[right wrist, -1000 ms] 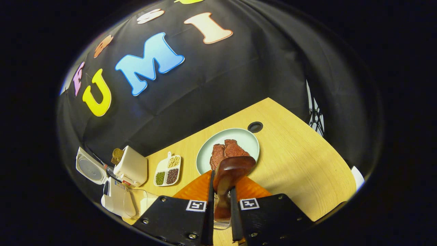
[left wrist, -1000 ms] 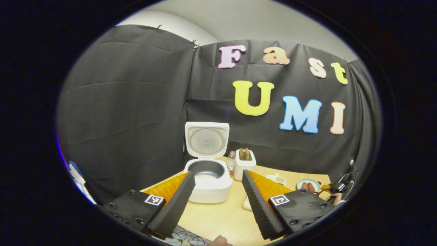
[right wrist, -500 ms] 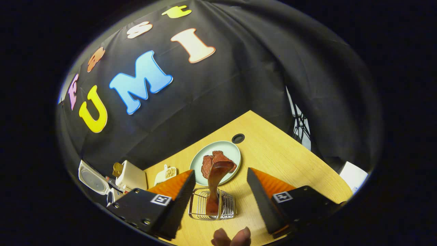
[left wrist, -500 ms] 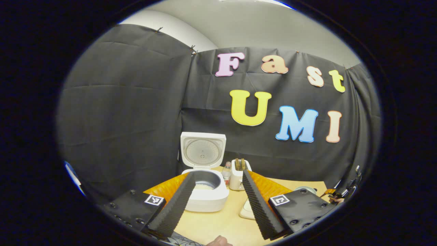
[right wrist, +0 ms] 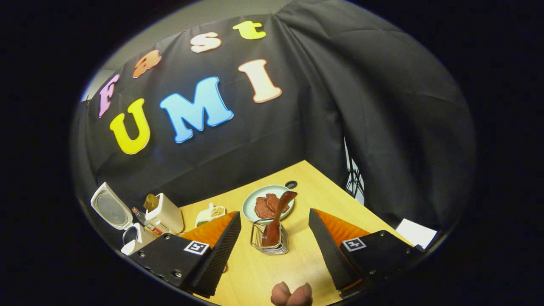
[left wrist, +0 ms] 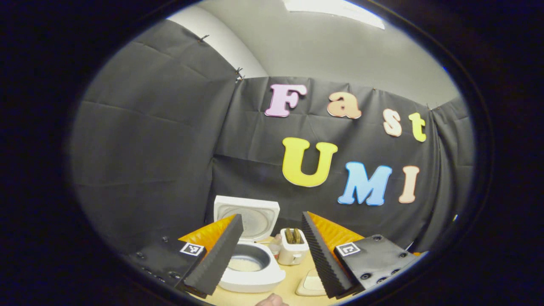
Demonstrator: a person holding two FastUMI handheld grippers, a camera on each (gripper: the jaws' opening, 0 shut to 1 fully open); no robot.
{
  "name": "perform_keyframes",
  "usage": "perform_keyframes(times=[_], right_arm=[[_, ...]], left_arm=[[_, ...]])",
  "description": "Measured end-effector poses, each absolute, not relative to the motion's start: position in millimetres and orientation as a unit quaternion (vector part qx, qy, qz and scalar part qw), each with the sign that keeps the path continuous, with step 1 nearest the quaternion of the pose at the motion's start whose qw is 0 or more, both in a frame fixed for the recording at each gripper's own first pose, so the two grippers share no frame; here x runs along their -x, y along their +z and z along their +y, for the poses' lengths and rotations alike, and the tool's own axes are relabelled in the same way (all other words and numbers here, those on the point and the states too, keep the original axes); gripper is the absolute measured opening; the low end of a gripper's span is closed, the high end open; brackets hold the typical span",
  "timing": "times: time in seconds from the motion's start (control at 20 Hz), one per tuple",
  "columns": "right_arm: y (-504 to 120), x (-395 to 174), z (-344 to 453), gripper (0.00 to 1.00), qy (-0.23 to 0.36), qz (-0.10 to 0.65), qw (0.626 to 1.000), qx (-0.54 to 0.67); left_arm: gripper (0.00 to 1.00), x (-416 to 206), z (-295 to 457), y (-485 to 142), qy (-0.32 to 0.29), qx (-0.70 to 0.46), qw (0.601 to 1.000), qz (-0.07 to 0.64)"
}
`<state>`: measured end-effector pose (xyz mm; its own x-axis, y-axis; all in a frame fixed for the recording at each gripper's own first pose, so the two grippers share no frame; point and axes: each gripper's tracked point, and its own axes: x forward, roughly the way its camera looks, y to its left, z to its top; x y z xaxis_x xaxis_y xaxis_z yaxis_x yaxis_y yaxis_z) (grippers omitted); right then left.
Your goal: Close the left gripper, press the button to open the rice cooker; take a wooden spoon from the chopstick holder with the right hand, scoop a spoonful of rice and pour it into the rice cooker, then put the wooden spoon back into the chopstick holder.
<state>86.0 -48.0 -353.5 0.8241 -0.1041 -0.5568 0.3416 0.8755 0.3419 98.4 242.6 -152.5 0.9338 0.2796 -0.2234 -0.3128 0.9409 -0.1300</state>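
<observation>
The white rice cooker (left wrist: pixel 250 272) stands open, its lid (left wrist: pixel 248 214) upright and pale rice in the pot. My left gripper (left wrist: pixel 270 216) is open and empty, held back from the cooker. In the right gripper view the wooden spoon (right wrist: pixel 277 214) stands in the wire chopstick holder (right wrist: pixel 268 240), bowl end up and leaning right. My right gripper (right wrist: pixel 274 213) is open, with its fingers (right wrist: pixel 221 250) to either side of the holder, nearer the camera and apart from it. The cooker (right wrist: pixel 121 223) sits far left in that view.
A pale plate (right wrist: pixel 250 203) with brown meat lies just behind the holder. A white toaster-like box (right wrist: pixel 168 214) and a small grain tray (right wrist: pixel 210 211) stand near the cooker. A shallow white dish (left wrist: pixel 312 284) sits near the cooker. The wooden table (right wrist: pixel 331 199) ends at the right; fingertips (right wrist: pixel 291 295) show below.
My right gripper opened, let go of the wooden spoon in the holder and drew back. The left gripper stayed open and tilted upward, so the cooker sank lower in its view.
</observation>
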Motion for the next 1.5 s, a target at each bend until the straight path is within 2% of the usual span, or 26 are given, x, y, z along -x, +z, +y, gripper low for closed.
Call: perform_keyframes(times=[0.2, 0.25, 0.3, 0.4, 0.55, 0.65, 0.75, 1.0, 1.15, 1.2, 1.25, 1.3, 1.45, 1.5], right_arm=[[-298, -65, 2, 0.98, -0.108, 0.246, 0.939, -0.214], [-287, -59, 11, 0.98, -0.109, 0.239, 0.941, -0.211], [-275, -54, 21, 0.98, -0.108, 0.235, 0.944, -0.207], [-253, -47, 51, 0.98, -0.090, 0.227, 0.949, -0.201], [-229, -37, 83, 0.98, -0.067, 0.219, 0.956, -0.186], [-217, -30, 99, 0.98, -0.054, 0.214, 0.961, -0.164], [-210, -28, 106, 0.98, -0.047, 0.211, 0.967, -0.137], [-196, -32, 126, 0.98, -0.025, 0.206, 0.973, -0.102], [-199, -34, 131, 0.98, -0.008, 0.206, 0.975, -0.080], [-199, -34, 134, 0.98, -0.004, 0.206, 0.976, -0.075], [-198, -34, 138, 0.98, 0.001, 0.205, 0.976, -0.073], [-197, -34, 140, 0.98, 0.004, 0.204, 0.976, -0.071], [-203, -32, 145, 0.98, 0.012, 0.210, 0.975, -0.070], [-205, -31, 147, 0.93, 0.015, 0.213, 0.974, -0.077]], left_arm=[[0.93, -150, 281, -153, 0.135, 0.121, 0.980, 0.085], [0.96, -162, 290, -157, 0.134, 0.121, 0.980, 0.086], [0.93, -177, 301, -164, 0.136, 0.119, 0.979, 0.090], [1.00, -208, 321, -185, 0.143, 0.118, 0.976, 0.111], [0.92, -260, 348, -219, 0.163, 0.117, 0.969, 0.141], [0.93, -287, 356, -238, 0.166, 0.118, 0.968, 0.149], [1.00, -310, 364, -258, 0.166, 0.103, 0.969, 0.150], [0.92, -365, 378, -300, 0.178, 0.058, 0.966, 0.179], [0.96, -382, 392, -339, 0.188, 0.035, 0.958, 0.213], [0.92, -385, 398, -350, 0.193, 0.031, 0.954, 0.226], [1.00, -387, 403, -358, 0.197, 0.028, 0.951, 0.236], [0.93, -390, 407, -360, 0.200, 0.014, 0.951, 0.234], [0.94, -388, 403, -361, 0.190, 0.004, 0.950, 0.250], [0.93, -382, 400, -360, 0.191, 0.015, 0.946, 0.260]])
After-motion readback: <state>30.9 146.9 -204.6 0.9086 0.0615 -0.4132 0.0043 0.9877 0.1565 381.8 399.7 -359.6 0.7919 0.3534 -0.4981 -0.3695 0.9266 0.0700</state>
